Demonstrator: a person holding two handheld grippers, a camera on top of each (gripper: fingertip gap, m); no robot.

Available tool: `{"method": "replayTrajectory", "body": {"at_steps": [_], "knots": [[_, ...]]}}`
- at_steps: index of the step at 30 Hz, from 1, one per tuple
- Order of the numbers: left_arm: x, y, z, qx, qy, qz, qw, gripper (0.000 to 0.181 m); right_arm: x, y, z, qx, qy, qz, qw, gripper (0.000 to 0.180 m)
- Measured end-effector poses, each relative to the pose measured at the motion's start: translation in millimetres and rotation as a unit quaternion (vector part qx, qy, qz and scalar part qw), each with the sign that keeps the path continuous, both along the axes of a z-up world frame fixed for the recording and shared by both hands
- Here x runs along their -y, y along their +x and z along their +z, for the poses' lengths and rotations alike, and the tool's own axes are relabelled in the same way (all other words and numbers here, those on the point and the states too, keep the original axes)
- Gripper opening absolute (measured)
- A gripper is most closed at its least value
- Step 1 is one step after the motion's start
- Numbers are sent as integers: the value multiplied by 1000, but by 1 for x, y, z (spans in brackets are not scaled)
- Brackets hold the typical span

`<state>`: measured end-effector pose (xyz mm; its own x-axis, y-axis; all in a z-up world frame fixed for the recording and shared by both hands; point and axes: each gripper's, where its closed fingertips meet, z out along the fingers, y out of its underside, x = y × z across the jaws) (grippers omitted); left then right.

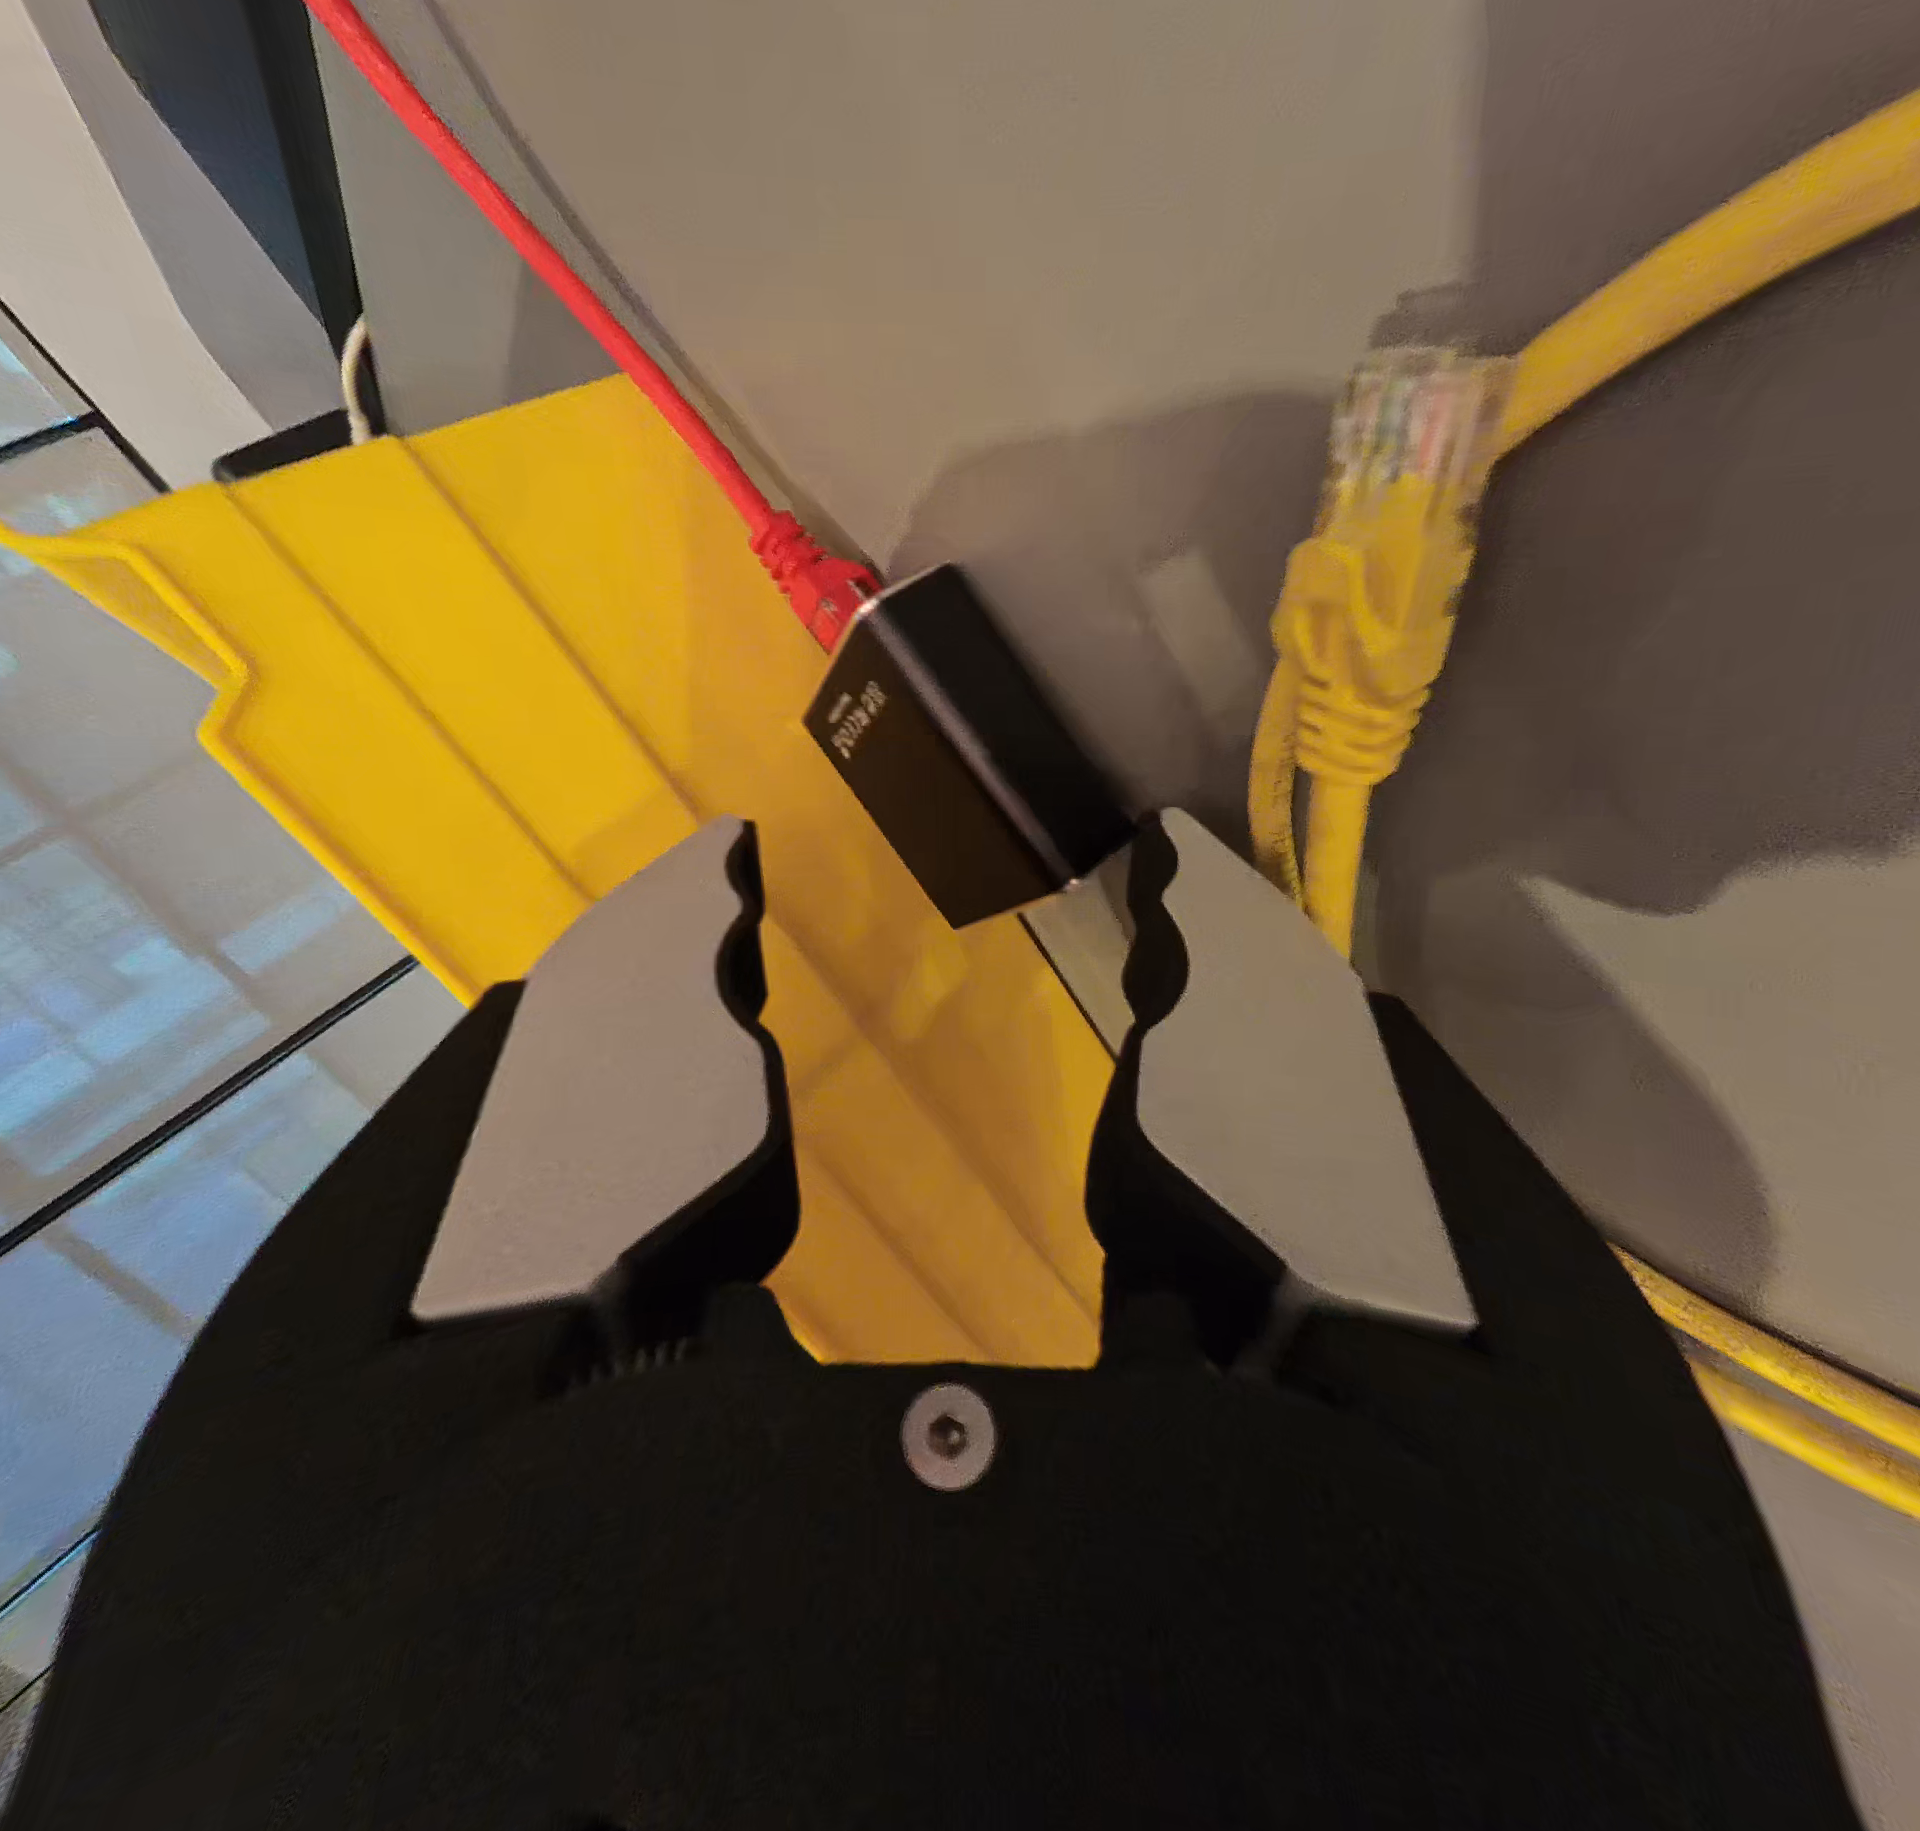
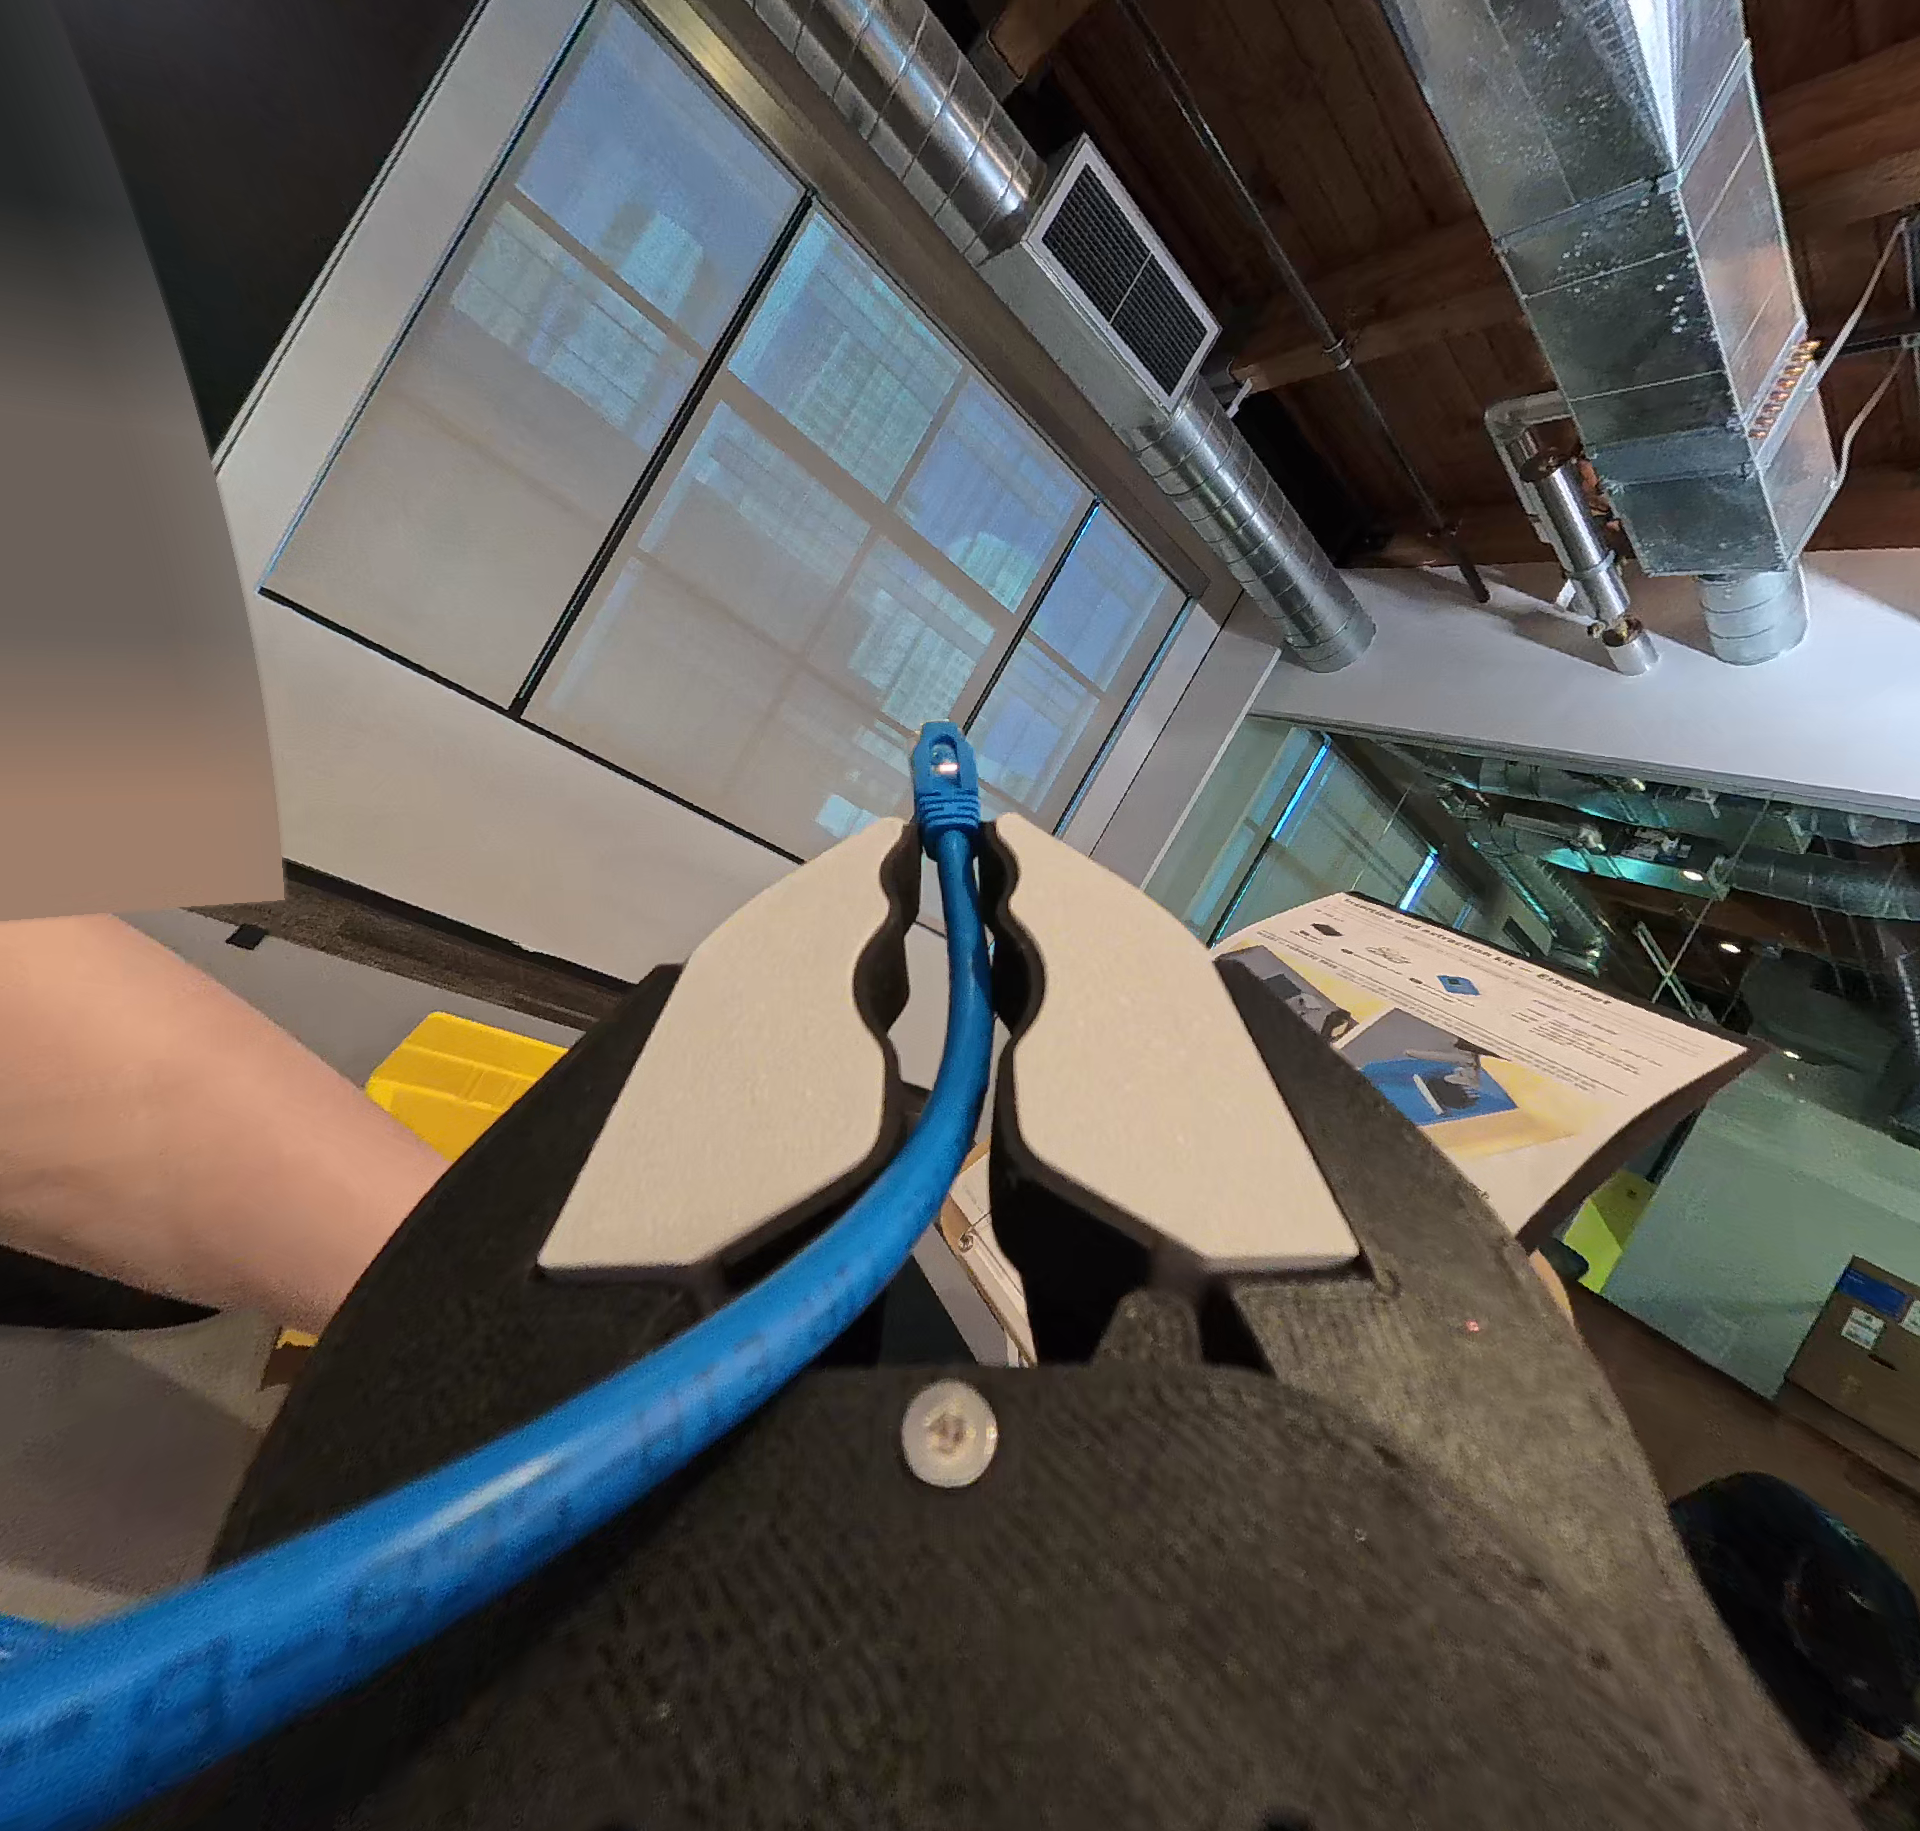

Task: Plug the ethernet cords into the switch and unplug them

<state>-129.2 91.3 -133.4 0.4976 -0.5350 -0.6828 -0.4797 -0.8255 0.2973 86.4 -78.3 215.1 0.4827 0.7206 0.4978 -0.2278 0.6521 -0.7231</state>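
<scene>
While hovering just short of the black switch (image 1: pixel 961 747), left gripper (image 1: pixel 951 836) gaping wide, grasping nothing, its near corner sitting between the fingertips w/o clear contact. Switch lying at the edge of the grey surface (image 1: pixel 1039 223), partly over a yellow plastic piece (image 1: pixel 499 659) on the switch's left. Red cord (image 1: pixel 520 223) sitting plugged into the switch's far end, trailing away up and left across the surface. Yellow cord (image 1: pixel 1340 721) lying unplugged just right of the switch, clear plug (image 1: pixel 1413 420) pointing away from it, more loops of it curling along the surface edge nearer the camera than the switch.

Right gripper (image 2: pixel 951 831) clenching the blue cord (image 2: pixel 727 1314) just behind its boot, plug (image 2: pixel 940 753) sticking out past the fingertips, aimed up toward windows and silver ceiling ducts (image 2: pixel 1195 451); switch not showing in the right wrist view, so can't tell how far the plug is from it. Blue cord sweeping back down-left under the gripper. Person's bare arm (image 2: pixel 177 1106) showing at left, printed sheet (image 2: pixel 1475 1043) propped at right, yellow bin corner (image 2: pixel 457 1064) beside the arm.
</scene>
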Motion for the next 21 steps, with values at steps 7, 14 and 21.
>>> {"method": "replayTrajectory", "body": {"at_steps": [7,14,21], "knots": [[-4,-9,8,-65,20,-25,997,63,4,7,3,-10,4,5,1000,12],[3,-3,9,-57,-26,-31,998,25,5,2,2,0,6,2,1000,12],[1,11,18,5,-48,-15,999,24,6,3,3,-1,7,4,1000,12]]}}
